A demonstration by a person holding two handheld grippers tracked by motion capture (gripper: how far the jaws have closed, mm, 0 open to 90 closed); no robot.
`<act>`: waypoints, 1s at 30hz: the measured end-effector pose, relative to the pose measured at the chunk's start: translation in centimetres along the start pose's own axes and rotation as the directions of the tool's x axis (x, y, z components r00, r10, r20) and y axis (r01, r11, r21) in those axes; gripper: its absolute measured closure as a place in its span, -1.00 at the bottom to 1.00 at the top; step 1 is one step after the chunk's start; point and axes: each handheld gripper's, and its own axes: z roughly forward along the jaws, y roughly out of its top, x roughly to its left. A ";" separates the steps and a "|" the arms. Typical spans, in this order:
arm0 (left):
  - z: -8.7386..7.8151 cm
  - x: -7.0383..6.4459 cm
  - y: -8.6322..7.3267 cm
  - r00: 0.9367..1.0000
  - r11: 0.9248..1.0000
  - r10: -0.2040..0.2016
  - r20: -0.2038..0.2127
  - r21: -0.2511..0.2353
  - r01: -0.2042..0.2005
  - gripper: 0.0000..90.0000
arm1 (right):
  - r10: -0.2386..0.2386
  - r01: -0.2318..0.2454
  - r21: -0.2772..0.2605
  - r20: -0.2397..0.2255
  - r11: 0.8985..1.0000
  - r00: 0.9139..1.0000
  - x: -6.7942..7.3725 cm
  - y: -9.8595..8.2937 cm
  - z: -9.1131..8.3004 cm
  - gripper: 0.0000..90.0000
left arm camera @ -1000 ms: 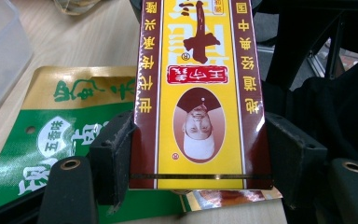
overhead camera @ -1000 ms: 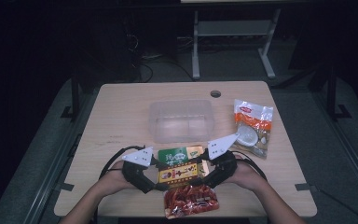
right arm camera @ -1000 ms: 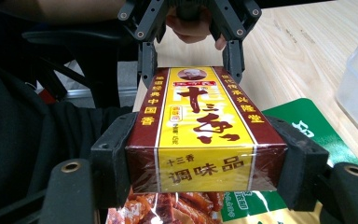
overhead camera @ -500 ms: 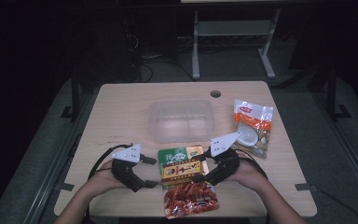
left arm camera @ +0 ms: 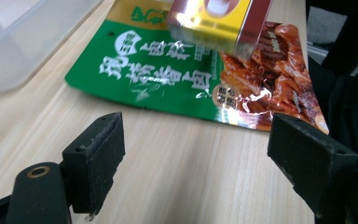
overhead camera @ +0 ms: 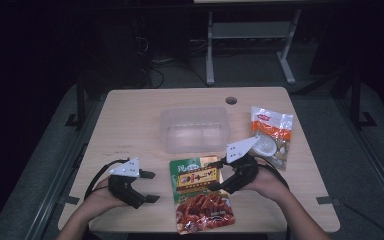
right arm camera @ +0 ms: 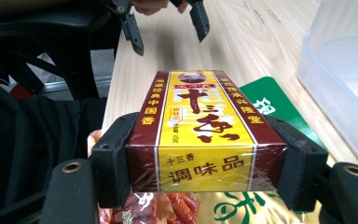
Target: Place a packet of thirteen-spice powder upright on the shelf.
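In the high view, the right gripper (overhead camera: 219, 176) is in the lower centre of the frame, and its jaws are clamped on the two long sides of a yellow and dark red box (overhead camera: 196, 179). The box is above a green and red snack packet (overhead camera: 200, 207), which lies flat on the wooden table (overhead camera: 130, 125). The left gripper (overhead camera: 148, 186) is in the lower left, well apart from the box, with its jaws spread and nothing between them. A clear plastic container (overhead camera: 194, 128) stands in the middle of the frame, and an orange and white bag (overhead camera: 271, 134) lies at the right.

In the left gripper view, the two black jaws stand wide apart over bare wood. The snack packet (left arm camera: 177, 74) is in the upper centre, and the box (left arm camera: 216, 21) is at the top edge over it.

In the right gripper view, the box (right arm camera: 200, 130) is in the centre, pressed between both jaws. The left gripper (right arm camera: 168, 28) is at the top, with open jaws. The container (right arm camera: 345, 60) is at the right edge.
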 end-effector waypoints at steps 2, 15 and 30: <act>-0.1 0.0 -0.2 1.000 1.000 0.003 -0.006 0.009 -0.003 -0.59 | -0.009 0.009 -0.004 0.002 1.000 1.000 -0.1 0.1 -0.1 -0.29; 0.8 0.2 -0.8 1.000 0.999 0.011 -0.001 0.033 -0.010 -0.59 | -0.032 0.033 -0.007 0.053 0.999 0.998 -2.1 3.2 -1.3 -0.29; 1.0 0.2 -0.9 1.000 1.000 0.006 0.016 0.030 -0.006 -0.59 | -0.058 0.057 0.025 0.086 0.998 0.995 -4.6 6.6 -1.8 -0.29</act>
